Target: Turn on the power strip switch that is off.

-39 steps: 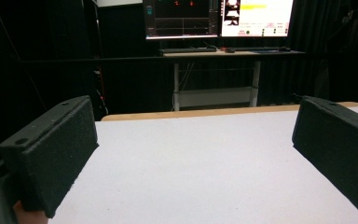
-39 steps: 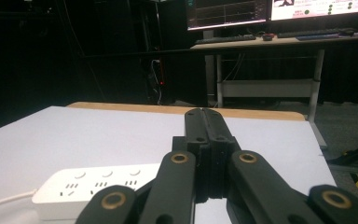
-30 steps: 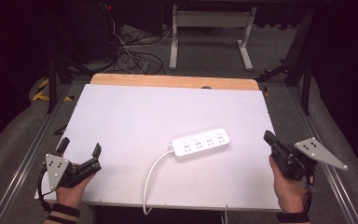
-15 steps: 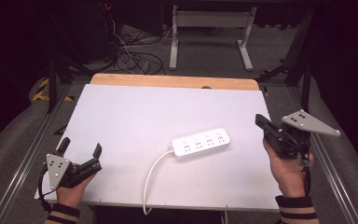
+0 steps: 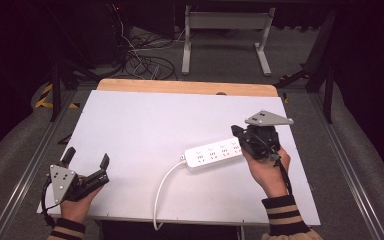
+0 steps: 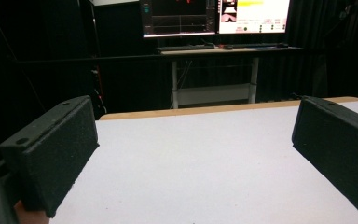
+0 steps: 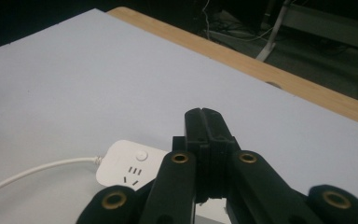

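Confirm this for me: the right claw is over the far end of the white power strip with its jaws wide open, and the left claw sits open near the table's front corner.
Not quite. The right claw is shut, its jaws pressed together with nothing between them, as the right gripper view shows. The rest holds: it is over the far end of the white power strip, and the left claw sits open near the table's front corner.

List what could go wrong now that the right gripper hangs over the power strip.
1. The right gripper has its jaws shut over the power strip; lowered like this, it would likely push the strip instead of gripping it.
2. The strip's cable trails off the table's near edge; a shove may drag or snag it.
3. The left gripper, open, sits too far away to steady the strip.
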`<action>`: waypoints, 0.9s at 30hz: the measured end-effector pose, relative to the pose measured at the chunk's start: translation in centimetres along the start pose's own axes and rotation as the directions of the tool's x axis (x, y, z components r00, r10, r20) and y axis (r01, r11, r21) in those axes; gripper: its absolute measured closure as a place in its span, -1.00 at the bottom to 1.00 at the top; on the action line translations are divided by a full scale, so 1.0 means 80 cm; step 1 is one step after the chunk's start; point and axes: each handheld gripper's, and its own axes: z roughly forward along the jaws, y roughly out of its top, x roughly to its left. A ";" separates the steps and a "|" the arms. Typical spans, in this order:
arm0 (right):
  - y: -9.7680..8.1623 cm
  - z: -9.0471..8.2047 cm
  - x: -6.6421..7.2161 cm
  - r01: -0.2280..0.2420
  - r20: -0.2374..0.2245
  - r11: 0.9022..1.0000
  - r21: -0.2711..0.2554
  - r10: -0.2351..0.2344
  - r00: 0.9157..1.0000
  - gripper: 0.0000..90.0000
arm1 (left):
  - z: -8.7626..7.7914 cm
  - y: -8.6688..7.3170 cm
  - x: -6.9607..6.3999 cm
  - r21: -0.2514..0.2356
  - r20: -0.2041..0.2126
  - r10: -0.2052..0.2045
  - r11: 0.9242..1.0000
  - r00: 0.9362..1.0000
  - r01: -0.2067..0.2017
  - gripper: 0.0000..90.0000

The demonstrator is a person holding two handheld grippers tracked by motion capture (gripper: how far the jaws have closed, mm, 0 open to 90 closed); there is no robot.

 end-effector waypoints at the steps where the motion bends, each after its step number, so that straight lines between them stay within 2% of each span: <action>1: 0.001 0.007 0.004 0.003 -0.003 1.000 0.010 -0.003 1.000 1.00 | 0.000 0.000 0.000 0.002 0.003 0.001 1.000 1.000 -0.001 -0.98; 7: 0.007 0.050 0.023 0.039 -0.029 0.994 0.101 -0.037 0.999 1.00 | -0.001 0.000 0.000 0.004 0.006 0.000 1.000 1.000 0.000 -0.98; 11: 0.007 0.083 0.035 0.063 -0.039 0.982 0.178 -0.057 0.998 1.00 | -0.001 0.000 0.000 0.005 0.006 0.002 1.000 1.000 -0.002 -0.98; 17: 0.006 0.122 0.051 0.095 -0.059 0.958 0.272 -0.082 0.995 1.00 | -0.001 -0.001 0.001 0.006 0.006 0.000 1.000 1.000 0.000 -0.98; 18: 0.005 0.128 0.054 0.103 -0.074 0.953 0.284 -0.085 0.994 1.00 | -0.001 -0.001 0.001 0.005 0.006 0.000 1.000 1.000 0.000 -0.98; 22: -0.003 0.150 0.065 0.130 -0.089 0.929 0.346 -0.105 0.990 1.00 | -0.001 -0.001 0.001 0.005 0.007 0.000 1.000 1.000 0.000 -0.98; 25: -0.008 0.159 0.069 0.127 -0.090 0.924 0.361 -0.101 0.991 1.00 | -0.002 0.000 0.001 0.001 0.007 0.000 1.000 1.000 0.000 -0.98; 27: -0.014 0.171 0.070 0.121 -0.080 0.915 0.384 -0.097 0.992 1.00 | -0.002 0.000 0.001 -0.001 0.007 0.001 1.000 1.000 -0.001 -0.98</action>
